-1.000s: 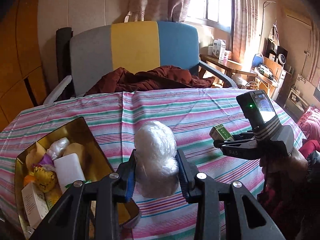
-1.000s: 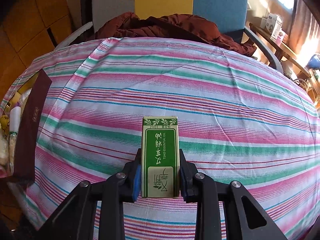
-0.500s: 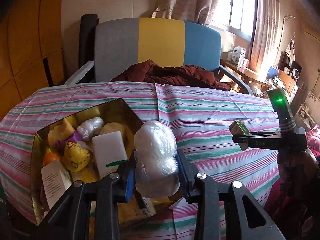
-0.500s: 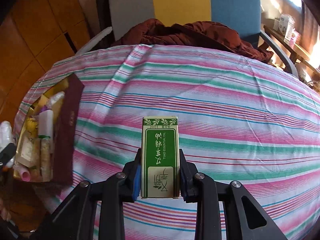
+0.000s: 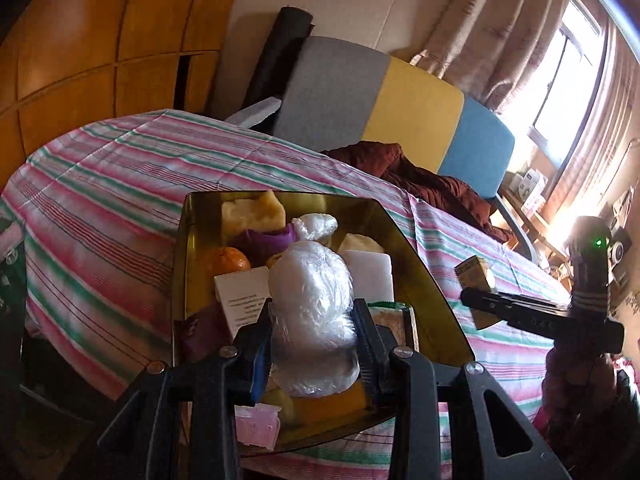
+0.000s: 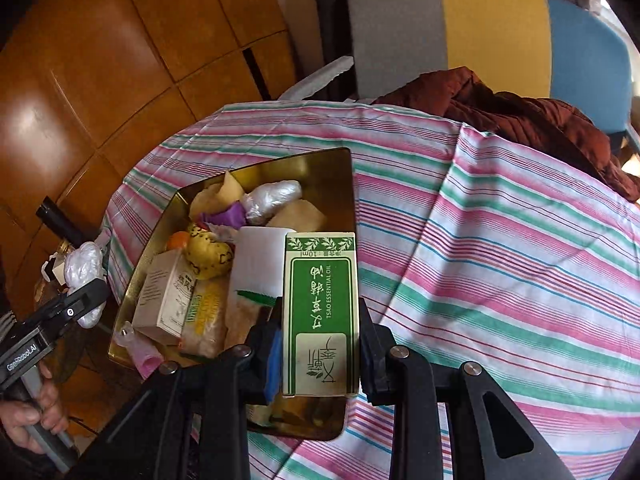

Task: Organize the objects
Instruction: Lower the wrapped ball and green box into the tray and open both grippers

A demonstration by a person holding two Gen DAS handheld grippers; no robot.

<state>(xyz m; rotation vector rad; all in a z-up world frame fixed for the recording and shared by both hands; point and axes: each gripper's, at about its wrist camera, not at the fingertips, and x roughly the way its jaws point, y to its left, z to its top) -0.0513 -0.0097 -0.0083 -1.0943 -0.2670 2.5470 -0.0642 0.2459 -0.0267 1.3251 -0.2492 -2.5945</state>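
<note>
My left gripper (image 5: 312, 344) is shut on a white plastic-wrapped bundle (image 5: 312, 312), held over the near end of a gold metal tin (image 5: 424, 288). The tin lies on the striped tablecloth and holds several items: an orange (image 5: 226, 262), a white block (image 5: 370, 276), a purple wrapper and small cartons. My right gripper (image 6: 320, 344) is shut on a green essential oil box (image 6: 320, 304), held above the tin's right rim (image 6: 352, 184). The left gripper with its bundle (image 6: 86, 276) shows at the far left of the right wrist view.
A round table with a pink, green and white striped cloth (image 6: 500, 260) carries the tin near its left edge. Behind it stands a grey, yellow and blue chair (image 6: 480, 32) with a dark red garment (image 6: 540, 116). Wooden wall panels (image 6: 100, 60) are to the left.
Both grippers have swung left toward the tin. The bundle now hangs over the tin's near end, and the green box has come over the tin's right rim. Both grips are unchanged.
</note>
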